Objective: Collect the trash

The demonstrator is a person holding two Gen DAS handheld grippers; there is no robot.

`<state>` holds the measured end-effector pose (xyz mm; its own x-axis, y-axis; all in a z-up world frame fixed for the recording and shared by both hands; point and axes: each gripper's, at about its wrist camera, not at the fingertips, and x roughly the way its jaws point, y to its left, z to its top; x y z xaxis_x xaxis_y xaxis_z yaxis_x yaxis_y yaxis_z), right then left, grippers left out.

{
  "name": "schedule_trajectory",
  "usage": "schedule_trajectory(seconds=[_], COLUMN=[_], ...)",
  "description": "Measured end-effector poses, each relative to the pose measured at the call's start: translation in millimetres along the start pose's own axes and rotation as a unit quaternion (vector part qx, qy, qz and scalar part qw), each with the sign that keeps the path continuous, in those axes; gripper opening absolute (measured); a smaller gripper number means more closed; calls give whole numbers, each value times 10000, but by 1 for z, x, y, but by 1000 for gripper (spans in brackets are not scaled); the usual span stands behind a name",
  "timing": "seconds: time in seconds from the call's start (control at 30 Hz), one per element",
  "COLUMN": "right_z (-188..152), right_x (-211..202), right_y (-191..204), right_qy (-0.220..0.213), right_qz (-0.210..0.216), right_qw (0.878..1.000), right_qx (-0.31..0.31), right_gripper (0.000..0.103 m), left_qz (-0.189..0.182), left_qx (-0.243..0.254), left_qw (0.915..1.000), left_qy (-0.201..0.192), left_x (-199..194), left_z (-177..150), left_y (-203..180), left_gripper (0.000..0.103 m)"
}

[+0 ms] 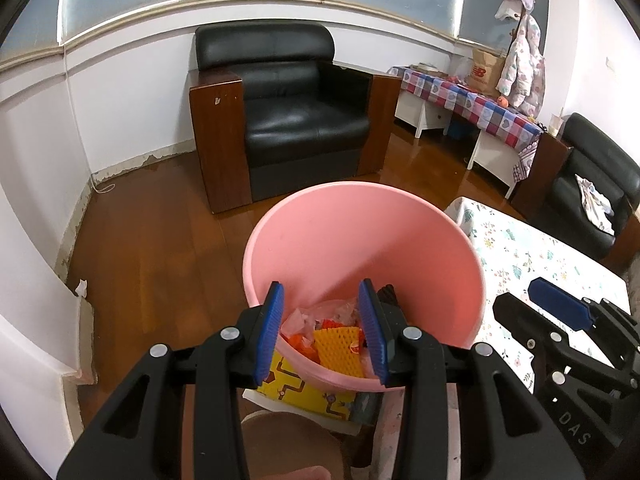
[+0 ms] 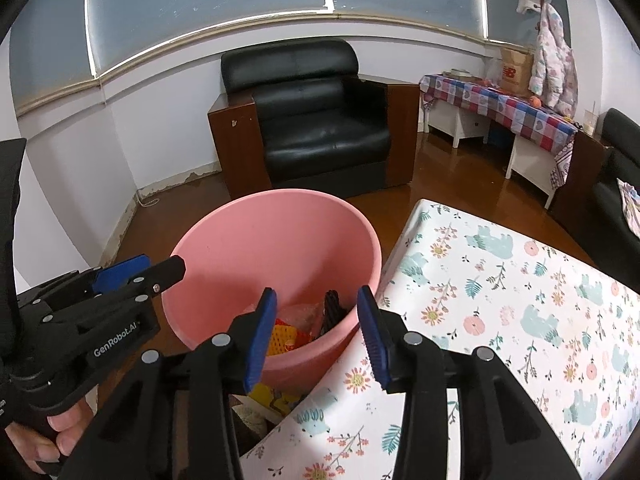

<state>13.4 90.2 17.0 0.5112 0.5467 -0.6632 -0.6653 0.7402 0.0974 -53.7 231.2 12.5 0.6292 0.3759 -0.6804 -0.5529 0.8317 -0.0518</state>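
A pink bucket (image 1: 360,240) (image 2: 276,248) stands just left of the table and holds trash: a yellow foam net (image 1: 340,346) (image 2: 282,338), orange scraps, clear plastic wrap (image 1: 336,310) and a black piece (image 2: 332,312). My left gripper (image 1: 322,326) (image 2: 152,276) hovers open over the bucket's near rim, with nothing between its blue pads. My right gripper (image 2: 316,330) (image 1: 532,308) is open too and holds nothing. It hangs above the bucket's right rim and the table corner.
The table (image 2: 500,300) under a floral cloth fills the right. A yellow patterned board (image 1: 304,394) lies beneath the bucket. A black armchair (image 1: 296,120) stands behind on the wooden floor, and a checked-cloth side table (image 1: 472,104) sits at the back right. A hand (image 2: 60,432) grips the left gripper's handle.
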Motion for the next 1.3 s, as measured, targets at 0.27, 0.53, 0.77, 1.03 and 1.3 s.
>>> schedule_trajectory(seconds=[0.27, 0.53, 0.77, 1.03, 1.3], right_z=[-4, -13, -17, -18, -18], right_x=[-20, -38, -51, -58, -59], right_y=[-5, -14, -17, -18, -18], right_qy=[-210, -229, -289, -320, -323], right_qz=[-166, -197, -224, -252, -250], right_qw=[9996, 9991, 9988, 9985, 9985], right_qx=[131, 300, 336, 358, 363], right_gripper=[41, 42, 42, 42, 42], left_qz=[-27, -54, -48, -65, -59], left_qx=[116, 219, 296, 343, 381], left_qw=[9998, 9995, 9992, 9989, 9988], left_qy=[-146, -210, -259, -298, -294], left_x=[-16, -29, -38, -44, -45], left_z=[0, -3, -5, -6, -6], left_y=[-9, -21, -26, -32, -35], left_gripper=[39, 39, 39, 39, 39])
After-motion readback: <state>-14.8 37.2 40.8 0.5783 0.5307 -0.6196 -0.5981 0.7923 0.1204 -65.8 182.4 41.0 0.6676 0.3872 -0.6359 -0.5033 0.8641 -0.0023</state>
